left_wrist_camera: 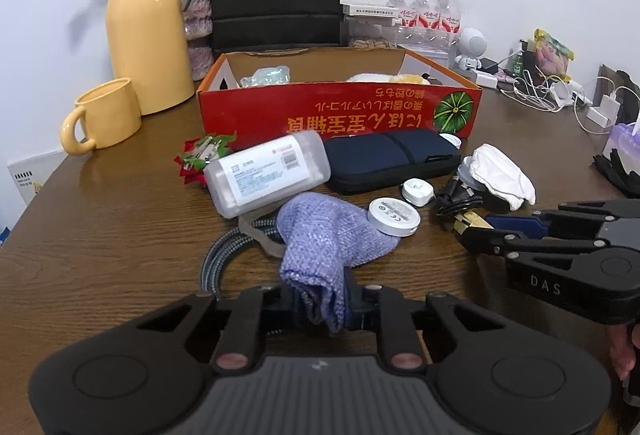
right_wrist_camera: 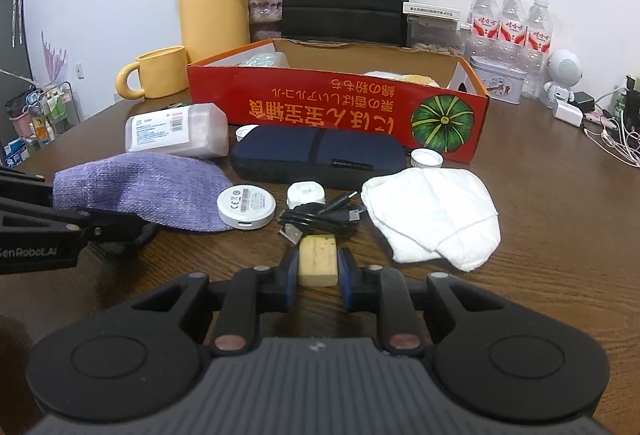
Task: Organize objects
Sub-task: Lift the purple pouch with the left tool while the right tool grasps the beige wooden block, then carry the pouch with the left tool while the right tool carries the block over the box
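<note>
We see the left gripper (left_wrist_camera: 320, 301) matte black, blue pads, copper pivot screws. Right gripper (right_wrist_camera: 318, 267) identical; "DAS" and "GenRobot.AI" lettering.

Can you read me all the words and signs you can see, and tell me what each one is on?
"DAS": on the right tool.
"GenRobot.AI", first letter cut off: on the left tool.
"CE" mark: on the white disc; its other print is too small.
Upside-down yellow Asian writing: on the red box; I can't read it reliably.
Labels on the clear case, the water bottles and the dark pouch: too small or blurred.
</note>
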Demonstrator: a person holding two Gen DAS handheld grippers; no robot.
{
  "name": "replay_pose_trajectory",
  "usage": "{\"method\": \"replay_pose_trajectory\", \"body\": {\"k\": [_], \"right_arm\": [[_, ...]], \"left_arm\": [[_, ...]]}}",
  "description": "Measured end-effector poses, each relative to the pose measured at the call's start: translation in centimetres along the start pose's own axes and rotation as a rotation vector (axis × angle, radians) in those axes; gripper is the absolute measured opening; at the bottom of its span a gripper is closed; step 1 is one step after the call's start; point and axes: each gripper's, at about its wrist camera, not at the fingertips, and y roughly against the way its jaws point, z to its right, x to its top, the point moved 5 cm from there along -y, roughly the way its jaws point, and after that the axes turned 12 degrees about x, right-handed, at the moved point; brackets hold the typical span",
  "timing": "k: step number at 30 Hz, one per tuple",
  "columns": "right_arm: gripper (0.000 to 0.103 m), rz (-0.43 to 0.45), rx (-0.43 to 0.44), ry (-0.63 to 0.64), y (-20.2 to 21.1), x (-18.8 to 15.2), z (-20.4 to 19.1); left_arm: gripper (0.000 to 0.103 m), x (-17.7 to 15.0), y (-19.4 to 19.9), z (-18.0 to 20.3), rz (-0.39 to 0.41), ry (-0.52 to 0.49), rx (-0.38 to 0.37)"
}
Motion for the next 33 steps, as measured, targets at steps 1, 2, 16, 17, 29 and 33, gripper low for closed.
{"method": "replay_pose_trajectory", "body": {"k": [1,2,16,17,29,33], "right_arm": [[0.021,0.001,-0.001,-0.002,0.1,0.0,0.0],[0.021,0.003,-0.002,-0.005,0.1,-0.1,0.0],[0.021,0.073,-0.010,-0.019,2.2,-0.4,-0.4],[0.021,0.079,-0.008,-0.019,2.4,-0.4,-0.4],[0.021,0.132,-0.005,-0.007,3.8,0.7,-1.2],[0.021,0.142,-0.008,-0.004,4.0,1.1,-1.2]], "left_arm": [[0.016,0.0,0.2,0.0,0.002,-0.003,0.001],[0.015,-0.2,0.4,-0.1,0.005,-0.005,0.002],[0.009,0.0,3.5,-0.5,0.090,-0.013,0.001],[0.009,0.0,3.9,-0.6,0.099,-0.014,0.000],[0.009,0.8,5.8,-1.7,0.153,0.010,-0.002],[0.009,1.3,5.9,-1.8,0.165,0.013,-0.003]]}}
